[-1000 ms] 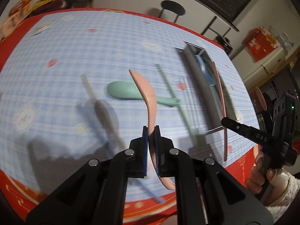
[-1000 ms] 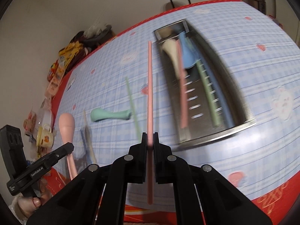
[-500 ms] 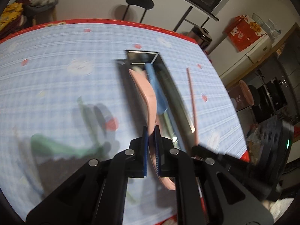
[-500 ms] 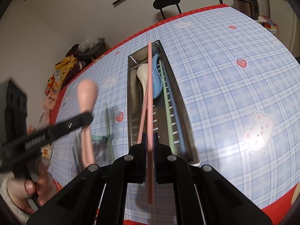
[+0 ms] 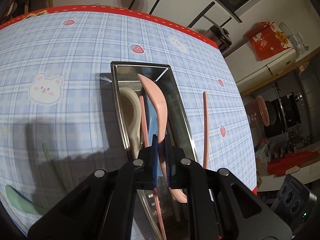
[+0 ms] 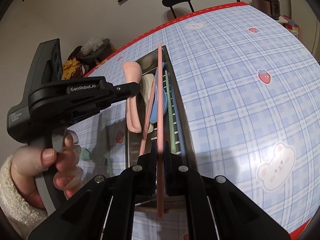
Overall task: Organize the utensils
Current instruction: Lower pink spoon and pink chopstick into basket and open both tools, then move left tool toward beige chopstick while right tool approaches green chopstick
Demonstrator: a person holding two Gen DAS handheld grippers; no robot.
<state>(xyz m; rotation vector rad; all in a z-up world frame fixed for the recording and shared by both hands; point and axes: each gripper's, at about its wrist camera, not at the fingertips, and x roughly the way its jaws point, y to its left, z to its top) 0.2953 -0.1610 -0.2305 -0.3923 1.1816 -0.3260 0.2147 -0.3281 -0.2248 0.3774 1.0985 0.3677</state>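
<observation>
Both grippers are carrying utensils over the steel tray [image 5: 181,108], apparently to drop them in with the rest. In the left wrist view, the left gripper [image 5: 161,161] at lower centre is pinching a pink spoon [image 5: 158,104] by its handle between blue ribbed pads, jaws pressed tight on it; the spoon is hanging bowl-forward along the tray's length, probably so that it will land lengthwise beside the others. In the right wrist view, the right gripper [image 6: 160,154] at bottom centre is clamping a pink chopstick [image 6: 160,100] near its lower end, jaws closed on it, and the stick is pointing up the frame in line with the tray, likely for the same reason. The tray is a long, narrow, shiny metal box with a slotted floor, running from centre toward the bottom of both views. Already lying inside it are a cream spoon [image 5: 130,108], a blue spoon [image 6: 160,110], a second pink chopstick [image 5: 144,120] and a green chopstick [image 6: 171,108], all matte, smooth and plastic-looking. A green spoon [image 5: 18,202] is waiting at the lower left of the left view on the glossy plaid tablecloth [image 6: 230,80], printed with bears and strawberries. A person's hand [image 6: 52,166] in a fluffy cuff is squeezing the left gripper's handle at the lower left of the right view.
</observation>
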